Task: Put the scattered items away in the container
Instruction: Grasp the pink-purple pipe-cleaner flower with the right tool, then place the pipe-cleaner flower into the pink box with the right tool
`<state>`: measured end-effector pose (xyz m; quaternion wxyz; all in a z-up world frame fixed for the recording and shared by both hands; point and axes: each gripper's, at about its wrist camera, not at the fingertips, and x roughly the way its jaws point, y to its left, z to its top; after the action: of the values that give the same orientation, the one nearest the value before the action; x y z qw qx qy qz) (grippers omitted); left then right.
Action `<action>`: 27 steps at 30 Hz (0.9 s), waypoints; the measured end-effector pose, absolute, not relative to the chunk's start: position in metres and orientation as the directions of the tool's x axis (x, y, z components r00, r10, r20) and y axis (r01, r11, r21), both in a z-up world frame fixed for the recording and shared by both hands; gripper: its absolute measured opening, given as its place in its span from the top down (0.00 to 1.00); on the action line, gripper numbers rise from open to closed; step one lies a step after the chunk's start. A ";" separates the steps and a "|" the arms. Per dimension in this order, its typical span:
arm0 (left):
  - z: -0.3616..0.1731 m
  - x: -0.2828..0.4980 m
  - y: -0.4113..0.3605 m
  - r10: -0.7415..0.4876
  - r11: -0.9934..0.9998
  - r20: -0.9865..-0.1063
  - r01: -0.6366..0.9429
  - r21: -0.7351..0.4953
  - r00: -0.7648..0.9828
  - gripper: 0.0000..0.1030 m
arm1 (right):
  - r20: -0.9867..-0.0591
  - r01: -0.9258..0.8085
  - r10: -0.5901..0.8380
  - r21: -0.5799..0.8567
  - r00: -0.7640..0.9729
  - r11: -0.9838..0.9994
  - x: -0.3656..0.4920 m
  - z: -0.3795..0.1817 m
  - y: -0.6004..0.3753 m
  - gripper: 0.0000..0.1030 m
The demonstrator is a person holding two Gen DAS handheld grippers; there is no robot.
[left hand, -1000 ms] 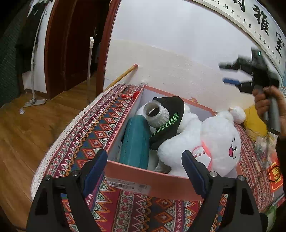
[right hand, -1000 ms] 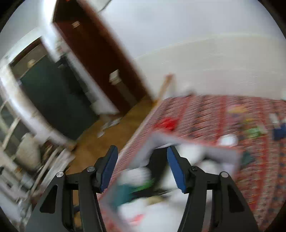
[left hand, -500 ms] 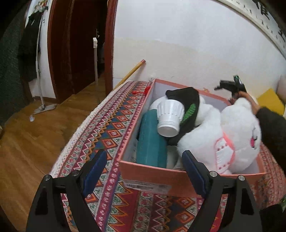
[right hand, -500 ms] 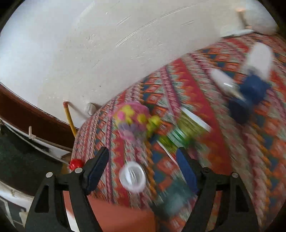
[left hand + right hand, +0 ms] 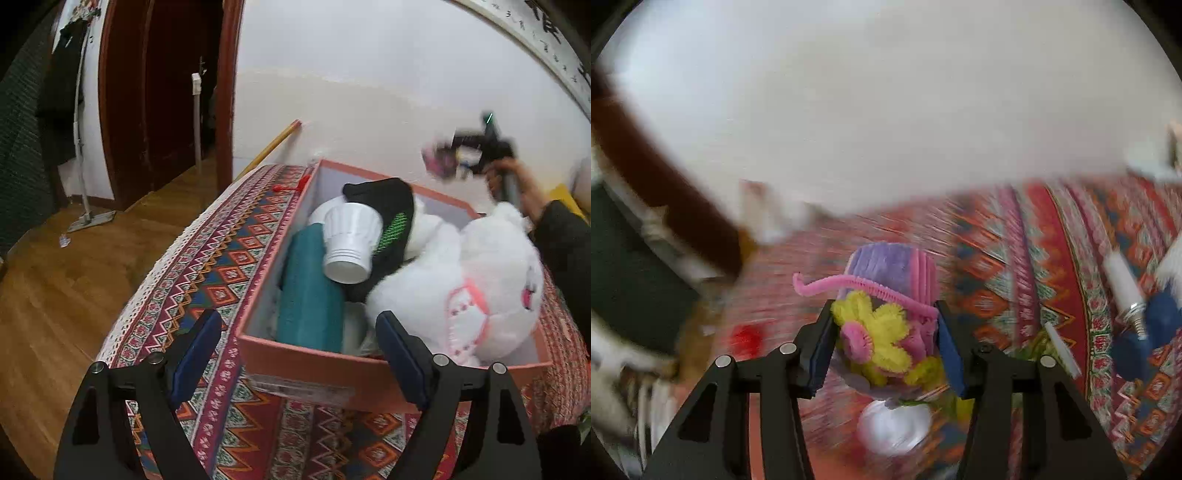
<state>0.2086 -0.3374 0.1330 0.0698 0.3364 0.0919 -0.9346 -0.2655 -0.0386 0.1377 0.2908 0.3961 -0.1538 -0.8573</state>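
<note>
A pink cardboard box [image 5: 310, 363] sits on the patterned tablecloth and holds a white plush toy [image 5: 472, 280], a teal roll [image 5: 310, 291], a white cup [image 5: 351, 243] and a black garment [image 5: 388, 206]. My left gripper [image 5: 299, 354] is open and empty at the box's near wall. My right gripper [image 5: 882, 343] is shut on a purple, pink and yellow pipe-cleaner toy [image 5: 886, 295], lifted above the cloth. In the left wrist view the right gripper [image 5: 448, 157] holds the pipe-cleaner toy [image 5: 437, 160] above the box's far right corner.
On the cloth in the right wrist view lie a white disc [image 5: 894, 424], a white and blue tool [image 5: 1137, 314] and a small red item [image 5: 746, 336]. A wall is behind the table. A wooden floor and doorway [image 5: 162, 96] lie left.
My right gripper has closed on the pipe-cleaner toy and lifted it off the cloth, toward the box's far corner. My left gripper has stayed open in front of the box.
</note>
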 end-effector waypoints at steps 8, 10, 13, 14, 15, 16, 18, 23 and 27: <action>0.146 0.230 -0.316 -0.044 -0.977 -0.620 0.162 -0.136 -0.783 0.16 | -0.697 0.607 -0.613 0.318 -0.371 -0.729 -0.115 0.196 -0.212 0.34; 0.151 0.236 -0.311 -0.044 -0.980 -0.617 0.155 -0.128 -0.786 0.10 | -0.752 0.508 -0.481 0.228 -0.451 -0.831 -0.112 0.189 -0.228 0.18; 0.157 0.250 -0.305 -0.085 -0.984 -0.595 0.160 -0.074 -0.799 0.00 | -0.684 0.495 -0.555 0.315 -0.473 -0.810 -0.092 0.210 -0.189 0.18; 0.158 0.254 -0.305 -0.082 -0.986 -0.593 0.151 -0.066 -0.801 0.00 | -0.664 0.493 -0.560 0.316 -0.496 -0.811 -0.086 0.219 -0.170 0.18; 0.159 0.256 -0.305 -0.074 -0.989 -0.592 0.138 -0.062 -0.803 0.00 | -0.647 0.481 -0.548 0.302 -0.531 -0.823 -0.081 0.226 -0.150 0.18; 0.160 0.259 -0.305 -0.066 -0.990 -0.586 0.124 -0.060 -0.808 0.00 | -0.635 0.460 -0.524 0.284 -0.567 -0.841 -0.082 0.231 -0.130 0.18; 0.161 0.261 -0.306 -0.067 -0.991 -0.584 0.123 -0.057 -0.809 0.00 | -0.631 0.373 -0.459 0.275 -0.625 -0.886 -0.084 0.229 -0.068 0.15; 0.159 0.256 -0.307 -0.045 -0.988 -0.592 0.123 -0.092 -0.805 0.00 | -0.691 0.108 -0.381 0.404 -0.615 -0.908 -0.100 0.167 0.067 0.16; 0.156 0.247 -0.301 -0.061 -0.989 -0.594 0.130 -0.073 -0.802 0.00 | -0.712 0.017 -0.467 0.540 -0.524 -0.842 -0.124 0.097 0.097 0.26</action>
<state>0.2467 -0.3007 0.1562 0.0505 0.3102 0.0552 -0.9477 -0.1239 0.0967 0.0965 0.1445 0.4660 -0.2414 -0.8389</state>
